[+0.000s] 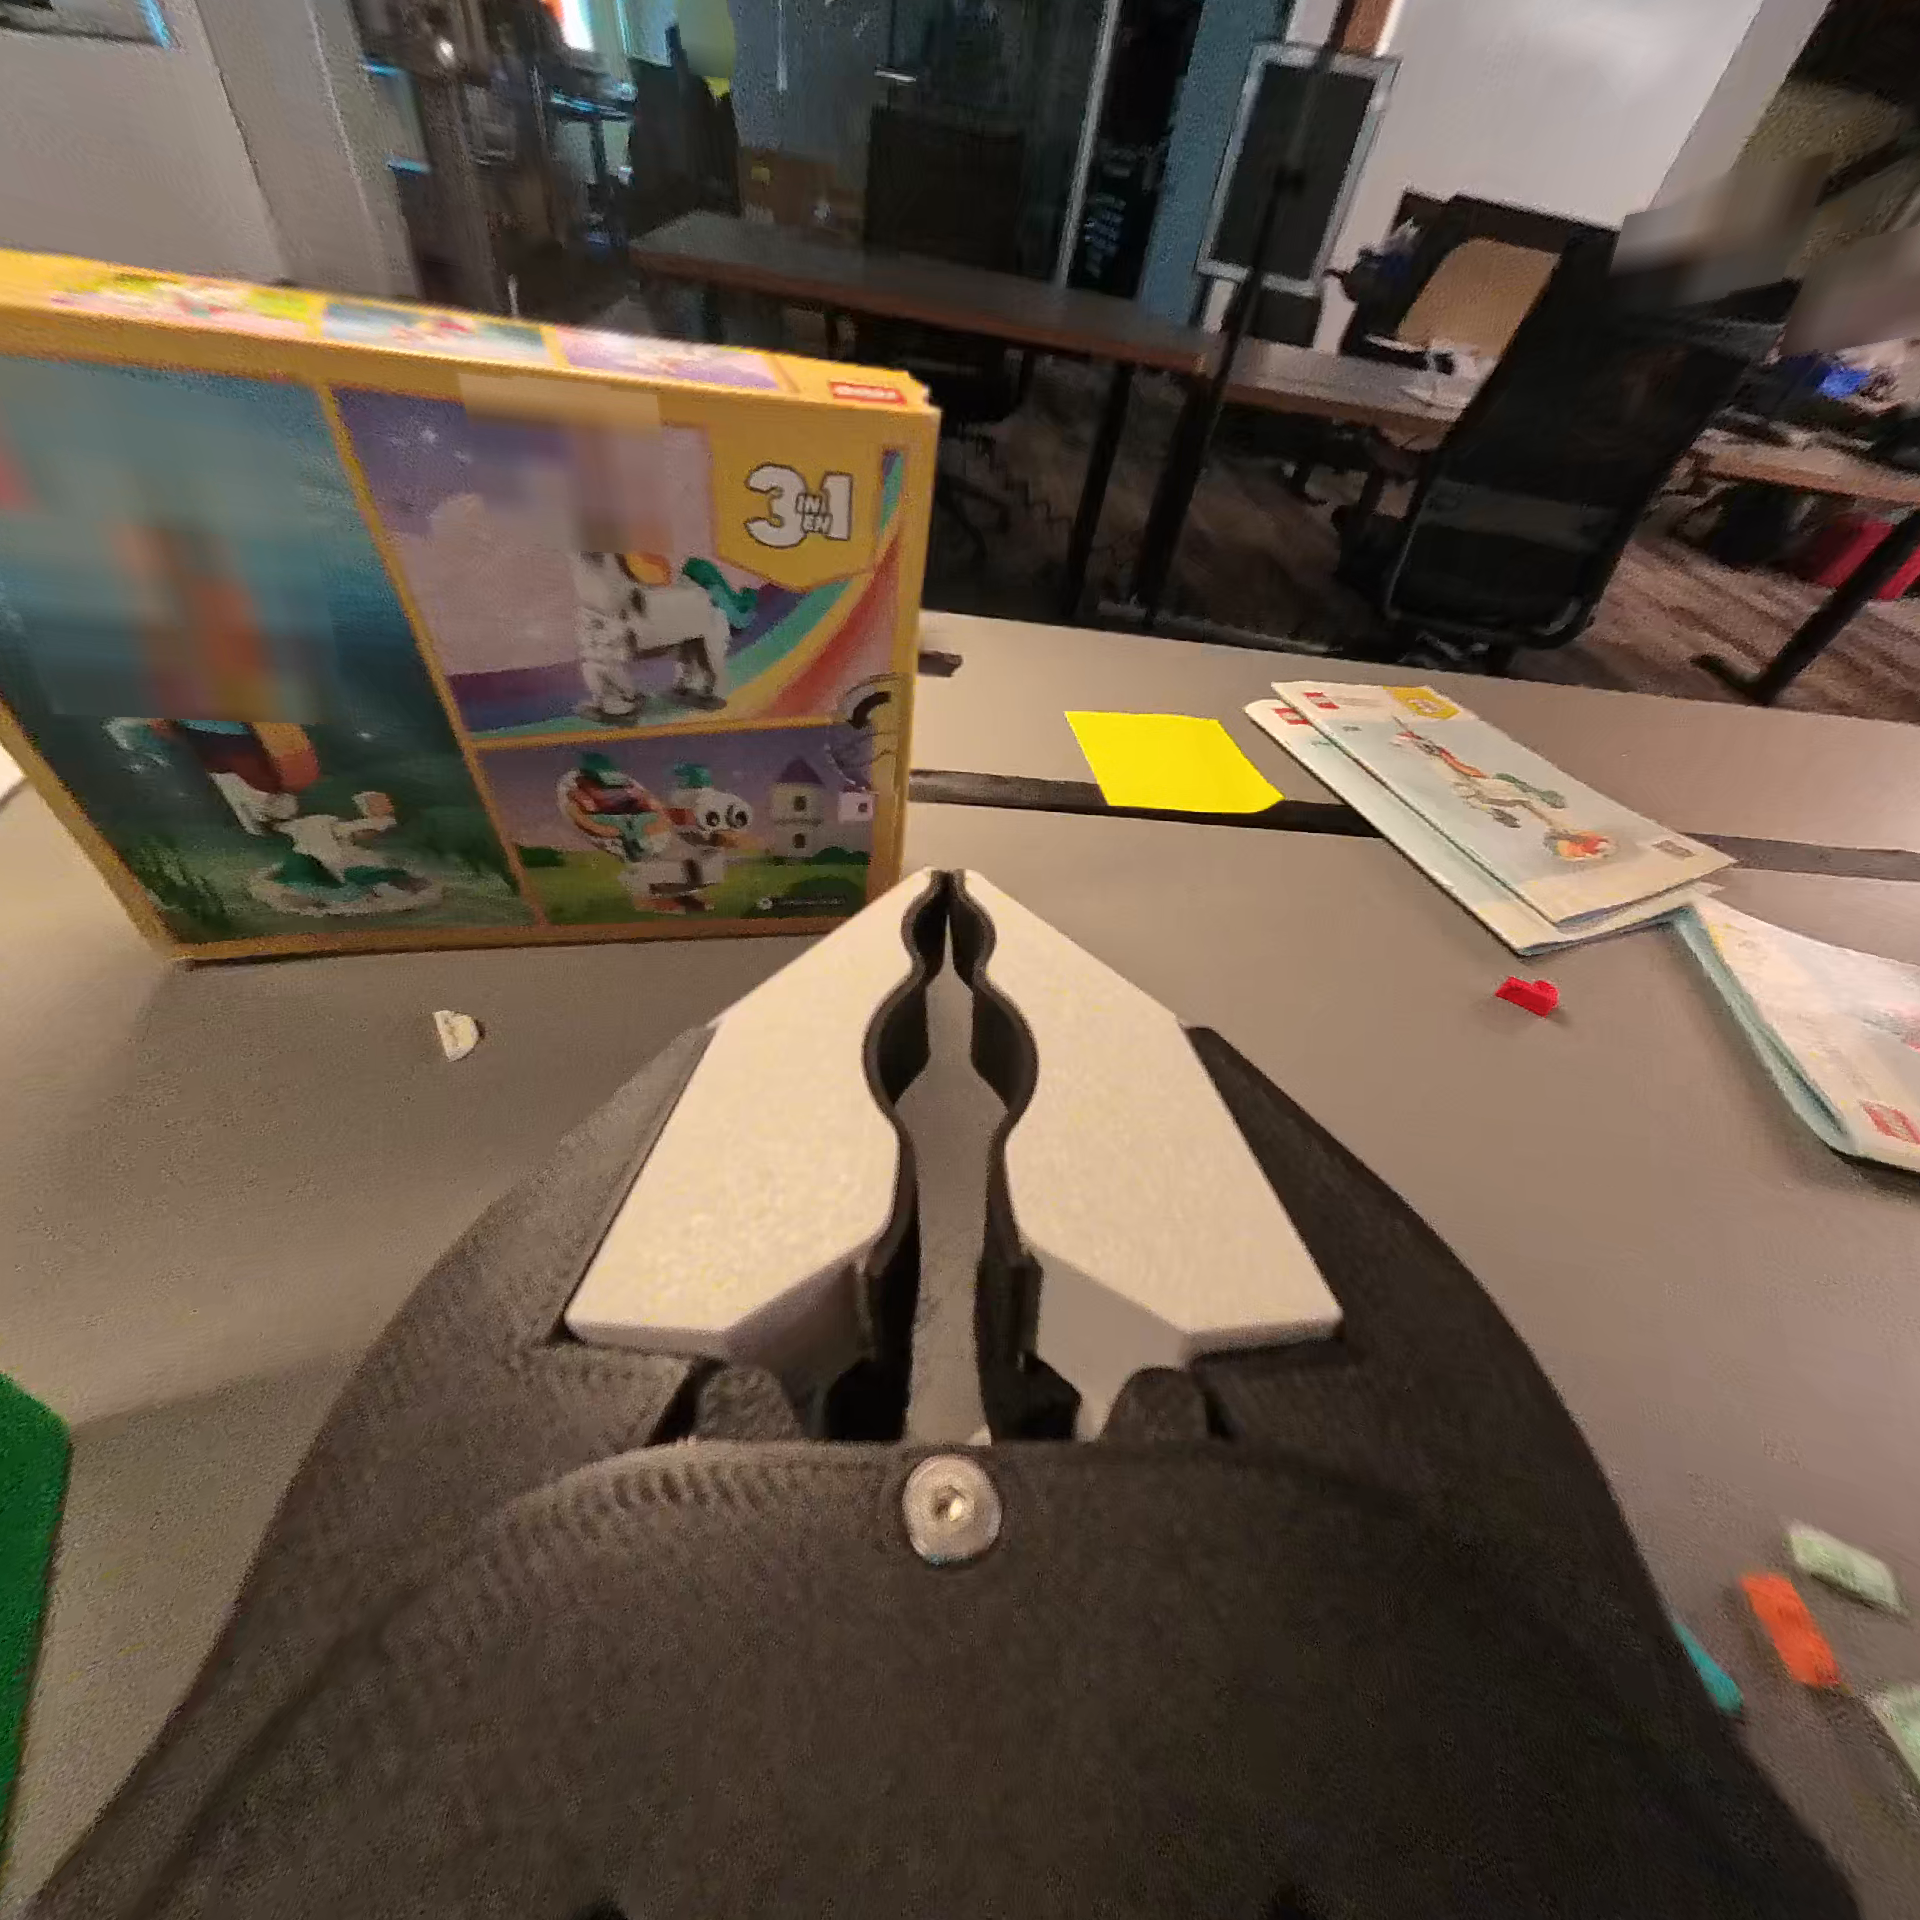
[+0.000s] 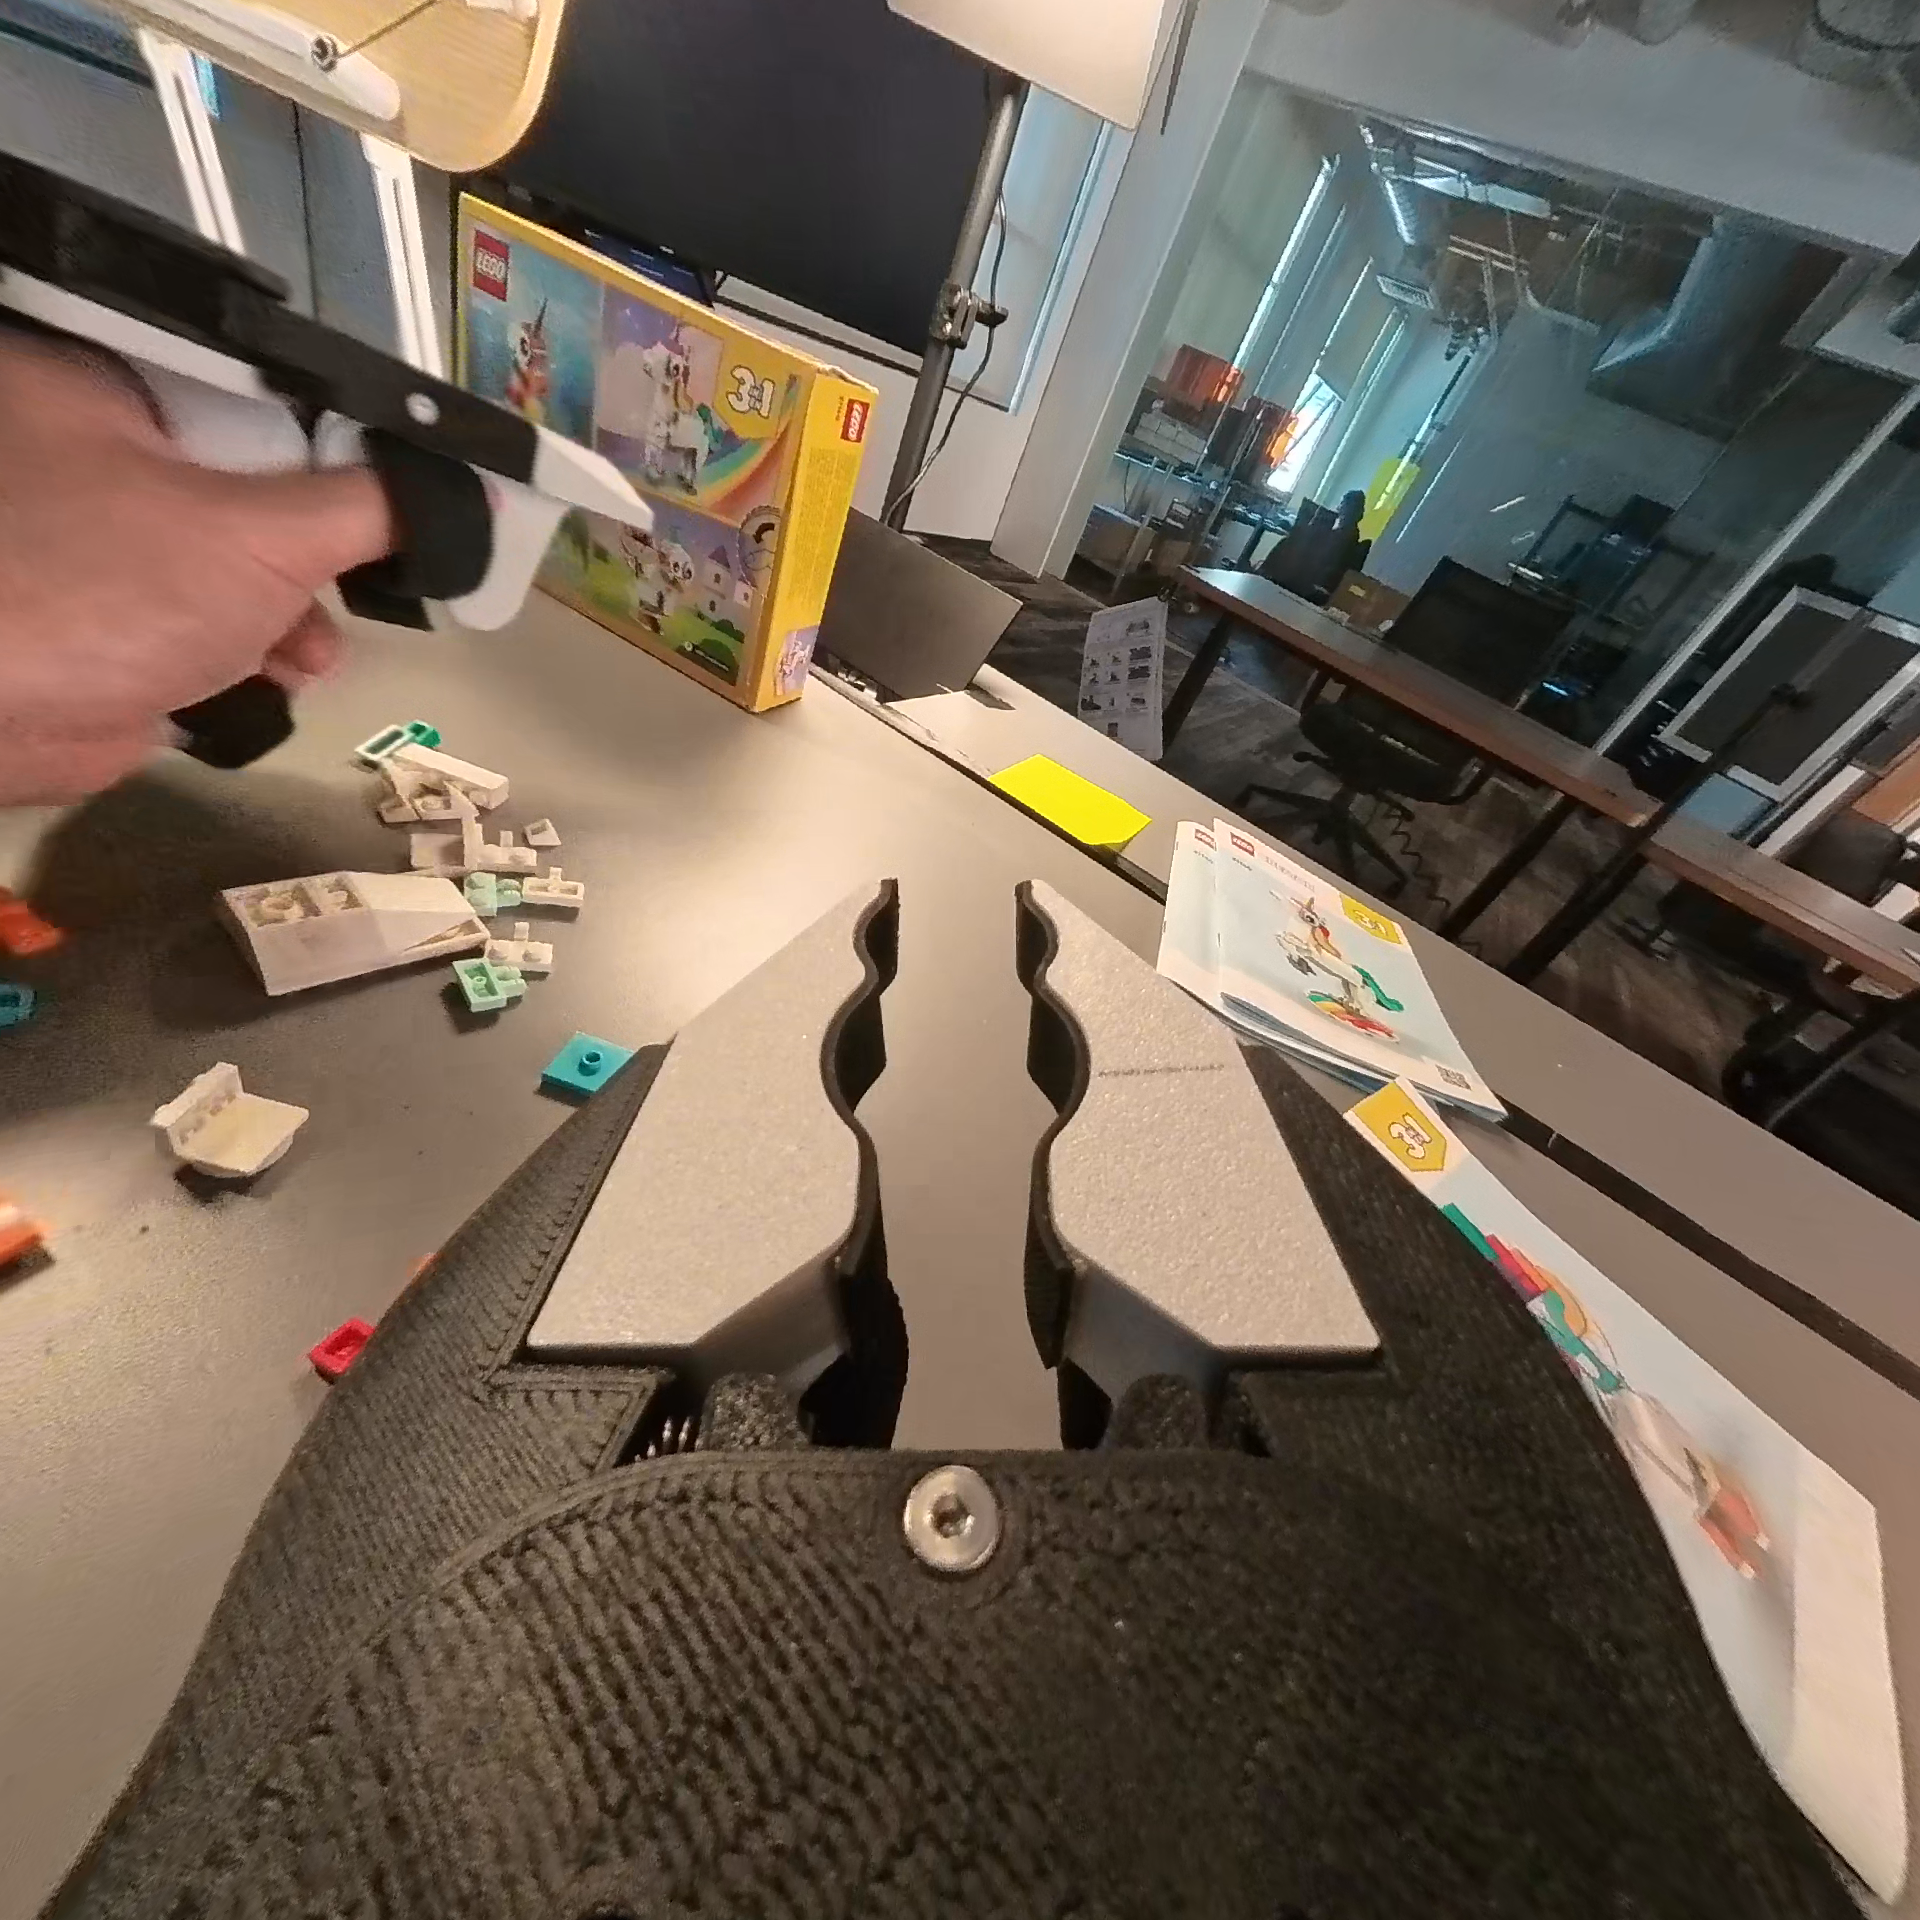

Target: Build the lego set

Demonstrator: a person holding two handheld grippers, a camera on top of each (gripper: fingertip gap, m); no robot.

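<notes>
We see the left tool (image 1: 948,883) raised above the grey tabletop (image 1: 312,1195), its two pale fingers meeting at the tips with nothing between them; its long axis points toward the far edge, at the lower right corner of the yellow toy box (image 1: 447,644) that stands upright on its long edge near that edge. A small white piece (image 1: 455,1034) lies on the bare surface just left of the tool, and a small red brick (image 1: 1527,994) lies to its right, apart from it. A yellow sticky note (image 1: 1169,762) sits across a dark seam toward the far edge, beside two stacked instruction booklets (image 1: 1486,800). The right tool (image 2: 956,894) hovers over the tabletop with its fingers parted by a clear gap and holding nothing; it points toward the far edge, between the sticky note and the box. An open booklet page (image 2: 1662,1455) lies just right of it, partly under its body. To its left lie a teal square plate (image 2: 587,1067), a white hinged piece (image 2: 229,1120), a large white sloped brick (image 2: 353,925) with its long axis running left to right, and a loose cluster of small white and mint pieces (image 2: 468,810). A small red piece (image 2: 343,1345) lies against the tool's left side. A person's hand (image 2: 135,582) grips the left tool at the left edge of the right wrist view.
</notes>
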